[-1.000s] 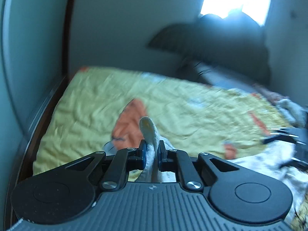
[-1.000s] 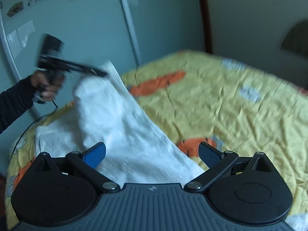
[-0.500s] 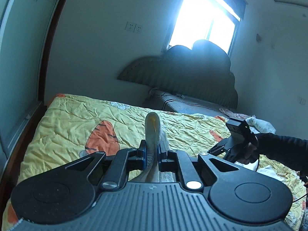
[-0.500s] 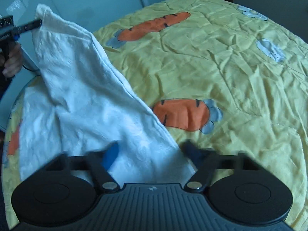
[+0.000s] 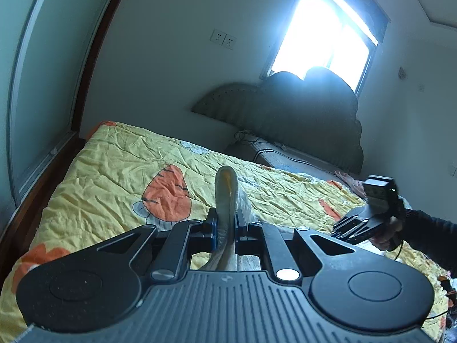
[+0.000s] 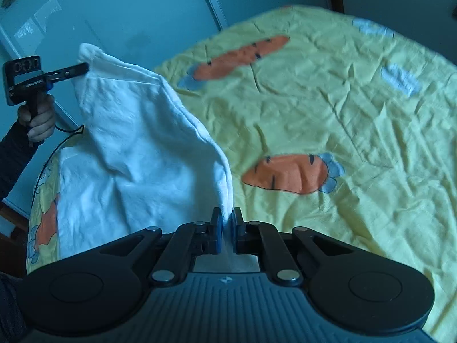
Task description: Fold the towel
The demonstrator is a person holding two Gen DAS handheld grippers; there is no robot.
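Note:
A white towel [image 6: 134, 143] hangs lifted above the yellow carrot-print bedspread [image 6: 342, 108]. My right gripper [image 6: 226, 225] is shut on its near corner. The left gripper [image 6: 81, 68], seen at the left of the right wrist view, pinches the far upper corner, and the cloth stretches between the two. In the left wrist view the left gripper [image 5: 226, 228] is shut on a folded edge of the towel [image 5: 225, 191], which stands up between the pads. The right gripper [image 5: 354, 225] shows at the right there, held by a hand in a dark sleeve.
The bedspread [image 5: 114, 177] covers the bed. A dark padded headboard [image 5: 300, 120] stands under a bright window [image 5: 322, 37]. A pale wardrobe door [image 6: 114, 14] and a wooden frame run along the bed's left side. A cable [image 6: 48, 160] dangles from the left gripper.
The right gripper has gone from open to shut on the towel's near corner. The left gripper has risen with its corner, pulling the towel up off the bed.

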